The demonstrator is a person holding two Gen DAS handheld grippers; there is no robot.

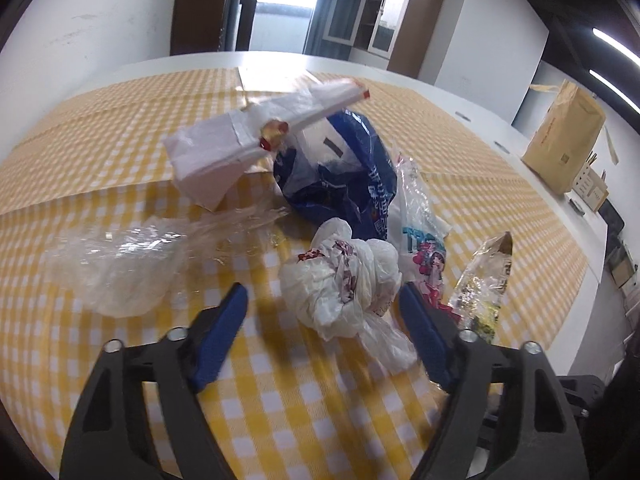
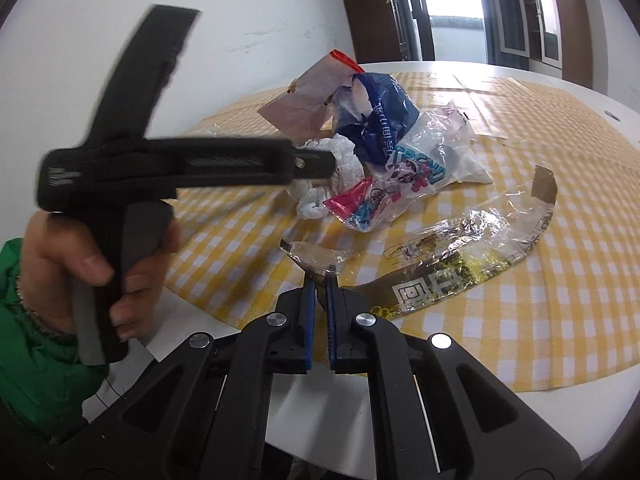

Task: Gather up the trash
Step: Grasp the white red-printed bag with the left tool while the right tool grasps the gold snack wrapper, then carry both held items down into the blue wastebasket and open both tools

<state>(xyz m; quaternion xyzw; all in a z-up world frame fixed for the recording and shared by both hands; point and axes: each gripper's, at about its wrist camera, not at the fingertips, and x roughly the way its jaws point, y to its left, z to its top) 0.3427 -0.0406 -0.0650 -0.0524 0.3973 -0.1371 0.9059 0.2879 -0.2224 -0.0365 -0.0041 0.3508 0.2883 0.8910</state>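
1. Yellow-and-white checked cloth point(image 1: 320, 420) is spread over the white table point(image 2: 520, 66), and the trash is heaped on it towards twelve o'clock in both wrist views.
2. A crumpled white bag point(image 1: 340, 276) is framed between the blue fingers of the left gripper point(image 1: 324, 300); the jaws are seen partly open, and the right-hand pad appears to lie against the bag's edge, but no pinch is made.
3. A blue bag point(image 1: 344, 168), a clear sheet point(image 1: 120, 256) at nine o'clock of the white bag and a printed cartoon bag point(image 1: 424, 248) at three o'clock are left lying.
4. A long clear printed wrapper point(image 2: 460, 256) is clamped at its near tip by the right gripper point(image 2: 320, 280), whose jaws are closed tight on the film; the rest of the strip is draped over the cloth towards two o'clock.
5. The person's hand point(image 2: 80, 264), in a green sleeve point(image 2: 36, 380), is seen round the left tool's handle at nine o'clock in the right wrist view.
6. The gathering step is judged to be in hand: one piece is secured, a second is about to be gripped.
7. Next, the left jaws would need to be closed on the white bag, deep enough that the slippery film is not lost.
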